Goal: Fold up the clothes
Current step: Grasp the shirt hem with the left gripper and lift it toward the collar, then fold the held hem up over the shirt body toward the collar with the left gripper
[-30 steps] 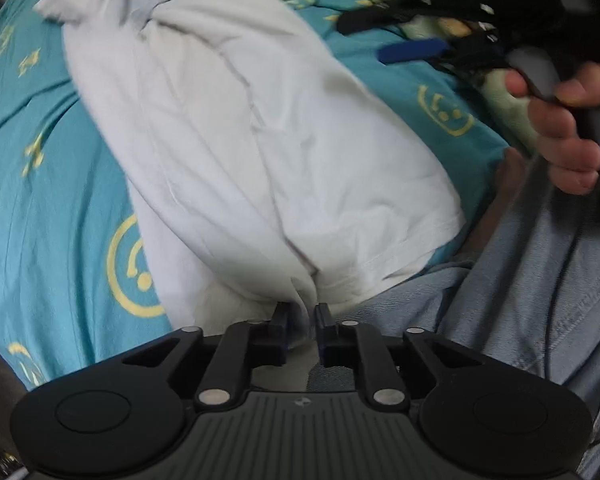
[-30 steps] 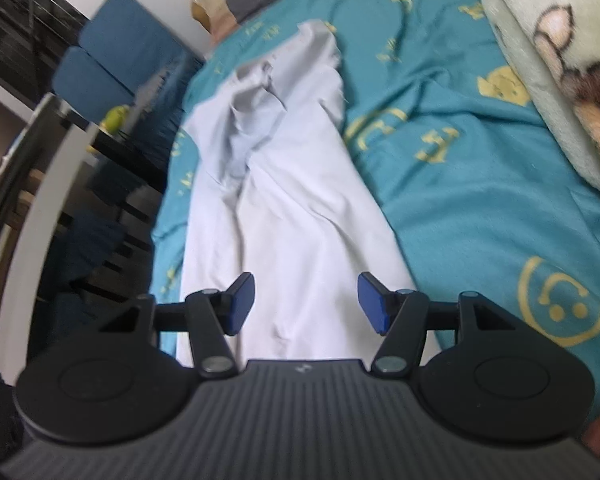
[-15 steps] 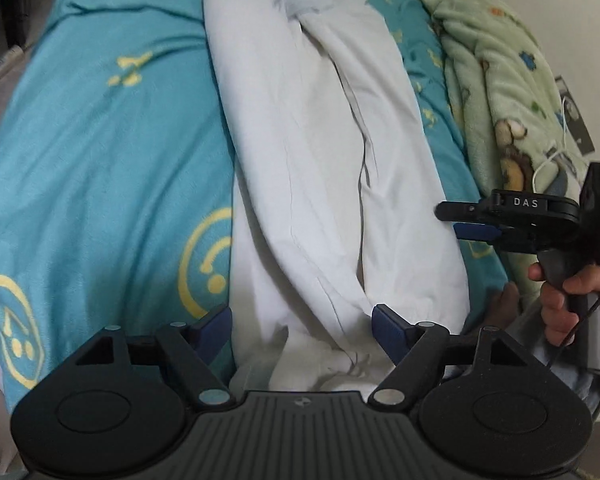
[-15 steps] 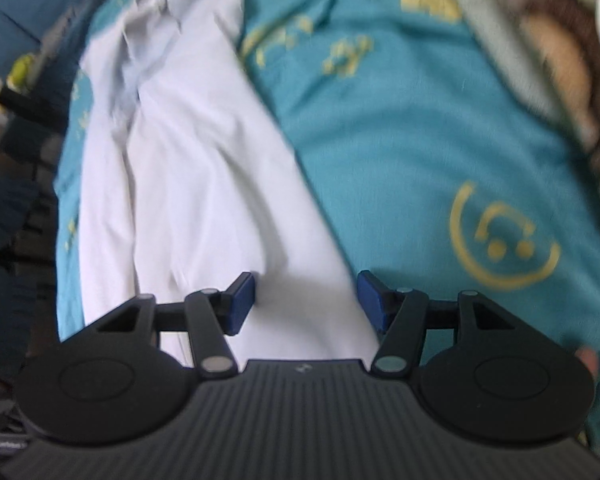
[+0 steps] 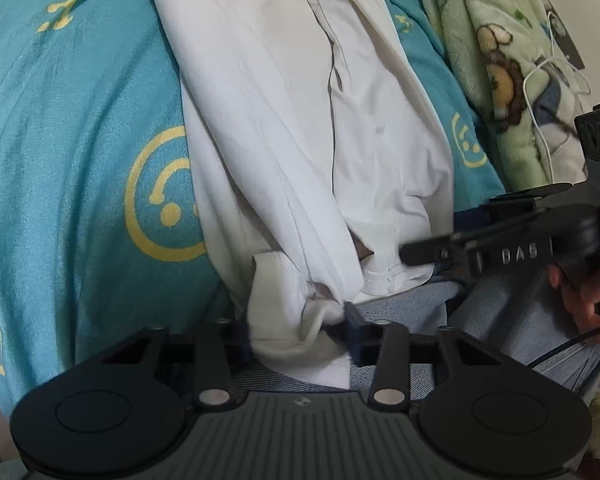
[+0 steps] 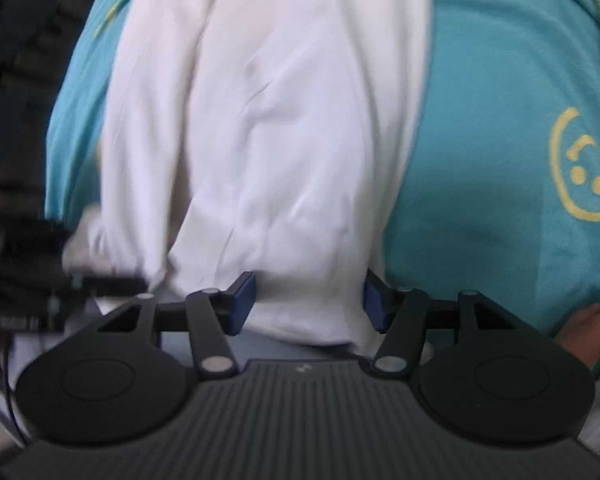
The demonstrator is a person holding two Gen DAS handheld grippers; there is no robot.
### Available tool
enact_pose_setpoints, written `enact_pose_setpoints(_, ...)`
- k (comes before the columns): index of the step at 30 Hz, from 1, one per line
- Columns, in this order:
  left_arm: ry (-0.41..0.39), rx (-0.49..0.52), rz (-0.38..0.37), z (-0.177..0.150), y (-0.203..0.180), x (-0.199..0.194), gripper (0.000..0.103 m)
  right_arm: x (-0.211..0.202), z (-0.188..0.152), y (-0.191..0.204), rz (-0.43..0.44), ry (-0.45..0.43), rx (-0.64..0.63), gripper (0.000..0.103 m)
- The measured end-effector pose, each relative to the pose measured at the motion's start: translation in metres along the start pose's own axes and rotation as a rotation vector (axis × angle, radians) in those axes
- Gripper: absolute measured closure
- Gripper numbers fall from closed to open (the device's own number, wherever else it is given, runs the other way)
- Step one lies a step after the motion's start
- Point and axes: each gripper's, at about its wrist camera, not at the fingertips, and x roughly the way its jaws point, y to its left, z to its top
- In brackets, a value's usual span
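Note:
A white garment (image 5: 292, 128) lies lengthwise on the teal bed sheet (image 5: 80, 120), with its hem at the near edge. My left gripper (image 5: 300, 326) points down at the hem's left part. Its jaws are closing, and a bunch of white cloth sits pinched between the blue pads. My right gripper (image 5: 436, 236), held by a hand (image 5: 580, 288), reaches in from the right at the hem's other end. In its own view the right gripper (image 6: 310, 300) straddles the garment (image 6: 268, 140) near the hem. Its jaws are closing, and the pads stand apart over flat cloth.
A green blanket with bear prints (image 5: 500, 60) and a white cable (image 5: 540, 80) lie along the bed's right side. Blue jeans (image 5: 500, 320) of the person are under the hem. Dark furniture (image 6: 12, 80) stands past the bed's left edge.
The left gripper let go of the hem, opened wide, then closed on a bunch of it again. The right gripper dropped down to the hem and its jaws narrowed.

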Motion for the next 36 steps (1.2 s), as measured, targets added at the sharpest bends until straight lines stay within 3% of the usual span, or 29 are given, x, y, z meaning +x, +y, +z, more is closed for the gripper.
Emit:
enact_pose_setpoints(1,-0.015,0.001,-0.001,-0.002,-0.001,-0.005,0.083,0.0,-0.004,0.005,-0.011,0.005,-0.022,0.076)
enact_pose_setpoints(2,-0.033,0.001,-0.004,-0.003,-0.001,-0.01,0.084,-0.002,-0.008,0.009,-0.02,0.0,-0.051,0.09)
enact_pose_setpoints(4,-0.079,-0.012,-0.024,-0.007,-0.002,-0.023,0.087,-0.01,-0.013,0.014,-0.024,-0.04,-0.081,0.098)
enact_pose_setpoints(7,-0.189,-0.076,-0.083,-0.017,0.002,-0.059,0.088,-0.035,-0.017,0.009,0.023,-0.135,-0.048,0.098)
enact_pose_setpoints(11,-0.351,-0.169,-0.152,-0.037,0.009,-0.113,0.089,-0.086,-0.025,-0.003,0.155,-0.26,0.004,0.098)
enact_pose_setpoints(17,-0.523,-0.241,-0.183,-0.067,-0.005,-0.168,0.091,-0.155,-0.044,-0.011,0.327,-0.465,0.055,0.099)
enact_pose_setpoints(25,-0.603,-0.258,-0.159,-0.114,-0.041,-0.195,0.091,-0.174,-0.1,-0.041,0.476,-0.674,0.136,0.099)
enact_pose_setpoints(32,-0.615,-0.263,-0.197,-0.168,-0.063,-0.189,0.092,-0.171,-0.156,-0.064,0.561,-0.758,0.195,0.099)
enact_pose_setpoints(36,-0.618,-0.267,-0.199,-0.172,-0.065,-0.186,0.092,-0.169,-0.167,-0.075,0.587,-0.808,0.232,0.099)
